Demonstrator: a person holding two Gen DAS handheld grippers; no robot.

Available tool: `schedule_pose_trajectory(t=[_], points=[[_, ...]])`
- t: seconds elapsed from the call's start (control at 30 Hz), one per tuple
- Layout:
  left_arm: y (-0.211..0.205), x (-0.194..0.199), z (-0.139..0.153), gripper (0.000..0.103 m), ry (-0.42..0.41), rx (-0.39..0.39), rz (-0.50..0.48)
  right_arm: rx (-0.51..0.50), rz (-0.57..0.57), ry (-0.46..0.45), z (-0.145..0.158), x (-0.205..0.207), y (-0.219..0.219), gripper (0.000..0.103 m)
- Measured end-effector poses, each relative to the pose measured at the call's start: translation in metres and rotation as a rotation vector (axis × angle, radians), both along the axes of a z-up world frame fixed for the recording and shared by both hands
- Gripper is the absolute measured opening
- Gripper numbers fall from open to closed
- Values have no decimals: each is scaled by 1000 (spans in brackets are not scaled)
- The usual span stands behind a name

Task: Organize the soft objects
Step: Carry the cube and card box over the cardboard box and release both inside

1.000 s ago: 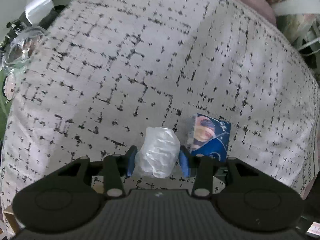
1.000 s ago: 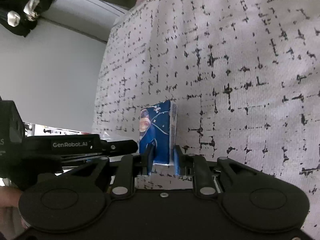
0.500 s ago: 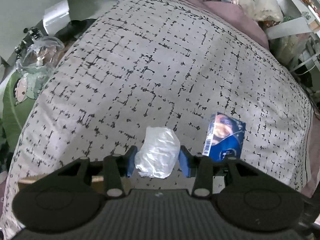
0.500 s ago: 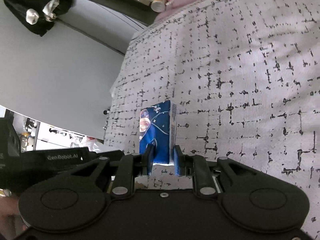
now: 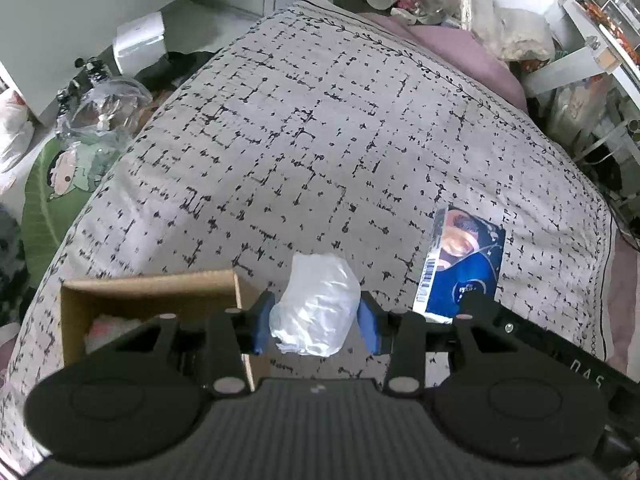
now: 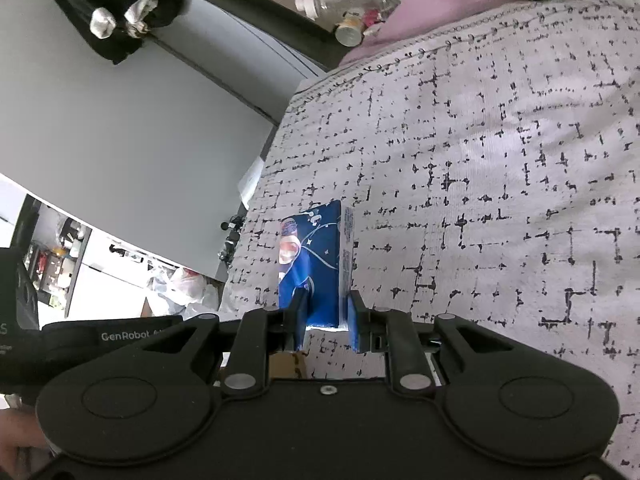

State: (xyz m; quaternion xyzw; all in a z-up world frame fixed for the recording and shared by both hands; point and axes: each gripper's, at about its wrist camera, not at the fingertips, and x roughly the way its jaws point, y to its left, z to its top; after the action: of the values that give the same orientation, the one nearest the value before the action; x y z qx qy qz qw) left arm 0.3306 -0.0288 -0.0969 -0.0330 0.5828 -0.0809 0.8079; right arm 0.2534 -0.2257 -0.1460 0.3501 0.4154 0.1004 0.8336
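My left gripper (image 5: 316, 324) is shut on a white plastic-wrapped soft pack (image 5: 316, 304) and holds it above the bed, just right of an open cardboard box (image 5: 152, 292). My right gripper (image 6: 326, 320) is shut on a blue tissue pack (image 6: 312, 260) with a printed picture, held on edge above the bed. The blue pack also shows in the left wrist view (image 5: 464, 268), with the right gripper's arm (image 5: 520, 336) below it. A corner of the box shows under the right gripper (image 6: 288, 364).
The bed has a light cover with a black grid pattern (image 5: 320, 140). A pink pillow (image 5: 452, 44), bottles (image 6: 348, 0) and clutter lie at its far end. Plastic bags (image 5: 104, 112) and a green cushion (image 5: 52, 196) lie on the floor at left.
Both grippers have risen and pulled back from the bed with their packs still held. The cardboard box has come into the left wrist view at lower left.
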Motion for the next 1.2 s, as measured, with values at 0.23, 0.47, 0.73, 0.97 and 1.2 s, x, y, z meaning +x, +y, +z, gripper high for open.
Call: schedule_pose_trajectory(t=[0.23,0.47,0.73,0.97,1.2], points=[[5,-27,16,44,-36,3,38,-16,33,-34,13,-15,4,20],[22,-56,29,44,-63,-5,92,-16,106,-92,29,-28,20,20],[50,-85,40,44,-77,0,162,-15,190,-124,39,-37,37,20],[75,-102,40,44,-71,-12,219,-27,253,-141,42,-42,59,20],[100,-114,27,44,-34,-75,261,-58,324,-147,41,-50,85,20]])
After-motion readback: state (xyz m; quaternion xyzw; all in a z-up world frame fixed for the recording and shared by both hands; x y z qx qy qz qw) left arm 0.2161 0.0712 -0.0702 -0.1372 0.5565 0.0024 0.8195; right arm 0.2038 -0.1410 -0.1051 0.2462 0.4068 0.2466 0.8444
